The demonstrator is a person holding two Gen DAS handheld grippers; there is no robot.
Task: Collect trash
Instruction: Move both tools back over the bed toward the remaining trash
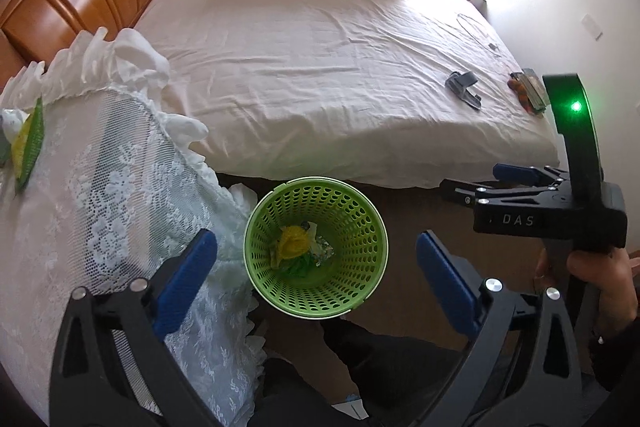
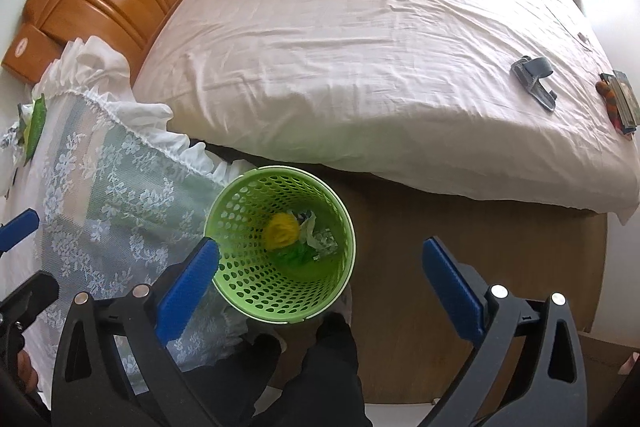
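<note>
Below my left tongs [image 1: 316,267] and right tongs [image 2: 320,263], both spread wide and empty: green basket [image 1: 360,223] on floor, near bed [image 1: 320,47]; yellow wad [image 1: 294,241] and crumpled scraps inside.

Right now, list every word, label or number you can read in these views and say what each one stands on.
"DAS": pale letters on the black body of the right gripper, seen from the left wrist view.
Small packs at the bed's far edge: any print too small and blurred to read.
Green basket: no lettering seen.
</note>
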